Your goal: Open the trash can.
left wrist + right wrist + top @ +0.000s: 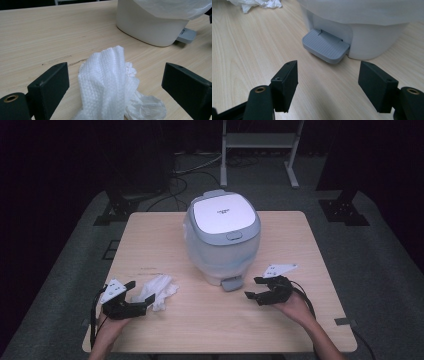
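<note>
A small white pedal bin [222, 237] with a grey-rimmed lid and a clear liner stands mid-table; its grey foot pedal [232, 283] [325, 46] sticks out at the front. A crumpled white tissue [159, 290] [110, 82] lies on the wood at the front left. My left gripper [139, 296] [115, 87] is open with its jaws on either side of the tissue, not closed on it. My right gripper [256, 288] [328, 82] is open just in front of the pedal, a short way off, with nothing between its jaws.
The light wooden table [290, 245] has bare room on both sides of the bin. Beyond it lie dark carpet, cables, black stand feet [345, 212] and a metal frame [260, 150]. The tissue [257, 4] appears far off in the right gripper view.
</note>
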Demonstrator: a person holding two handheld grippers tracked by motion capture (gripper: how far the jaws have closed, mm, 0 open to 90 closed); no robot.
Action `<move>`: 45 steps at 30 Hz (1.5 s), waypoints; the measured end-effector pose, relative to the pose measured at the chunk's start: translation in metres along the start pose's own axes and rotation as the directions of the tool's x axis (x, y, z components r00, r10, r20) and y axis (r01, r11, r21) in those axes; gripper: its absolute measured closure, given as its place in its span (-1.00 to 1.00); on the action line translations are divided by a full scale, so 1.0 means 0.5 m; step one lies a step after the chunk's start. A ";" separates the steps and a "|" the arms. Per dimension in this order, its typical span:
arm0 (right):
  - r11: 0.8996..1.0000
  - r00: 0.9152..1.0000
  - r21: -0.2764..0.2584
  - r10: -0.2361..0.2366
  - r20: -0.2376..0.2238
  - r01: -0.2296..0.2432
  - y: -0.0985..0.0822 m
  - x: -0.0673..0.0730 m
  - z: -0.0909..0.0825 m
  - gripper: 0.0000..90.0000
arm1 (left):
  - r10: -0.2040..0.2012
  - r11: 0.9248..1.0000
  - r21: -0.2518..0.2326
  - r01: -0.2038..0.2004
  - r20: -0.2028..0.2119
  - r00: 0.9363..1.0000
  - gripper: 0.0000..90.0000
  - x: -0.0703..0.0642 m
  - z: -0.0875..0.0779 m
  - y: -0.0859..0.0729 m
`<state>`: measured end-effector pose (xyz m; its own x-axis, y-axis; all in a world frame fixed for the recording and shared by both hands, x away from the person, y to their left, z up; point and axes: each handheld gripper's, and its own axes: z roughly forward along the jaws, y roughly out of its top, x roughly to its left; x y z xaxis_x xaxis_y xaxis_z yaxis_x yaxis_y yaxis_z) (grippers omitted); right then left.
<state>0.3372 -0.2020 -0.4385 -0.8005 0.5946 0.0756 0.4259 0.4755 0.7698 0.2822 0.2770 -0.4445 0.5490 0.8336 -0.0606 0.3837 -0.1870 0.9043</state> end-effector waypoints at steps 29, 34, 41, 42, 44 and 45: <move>0.999 0.999 0.030 -0.043 -0.020 0.043 0.050 0.026 0.068 0.16 | -0.005 1.000 0.001 0.005 0.013 1.000 -0.85 -0.002 0.000 -0.001; 0.998 0.999 0.038 -0.041 -0.008 0.041 0.057 0.029 0.077 0.30 | -0.009 1.000 0.003 0.008 0.013 1.000 -0.85 -0.002 0.000 -0.002; 0.998 0.999 0.052 -0.045 0.015 0.044 0.065 0.028 0.090 0.58 | -0.007 1.000 0.005 0.007 0.020 1.000 -0.85 -0.002 0.001 -0.003; 0.998 0.999 0.053 -0.043 0.018 0.042 0.066 0.027 0.092 0.61 | -0.006 1.000 0.007 0.006 0.020 1.000 -0.85 -0.001 0.001 -0.003; 0.998 0.999 0.049 -0.038 0.022 0.037 0.067 0.027 0.096 0.68 | -0.004 1.000 0.008 0.004 0.022 1.000 -0.85 -0.001 0.001 -0.003; 0.998 0.999 0.050 -0.038 0.027 0.036 0.068 0.027 0.099 0.70 | -0.005 1.000 0.007 0.004 0.022 1.000 -0.85 -0.001 0.001 -0.003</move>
<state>0.3619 -0.1457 -0.4426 -0.8043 0.5935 0.0293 0.4168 0.5284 0.7396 0.2816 0.2765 -0.4462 0.5634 0.8228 -0.0740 0.3915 -0.1870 0.9010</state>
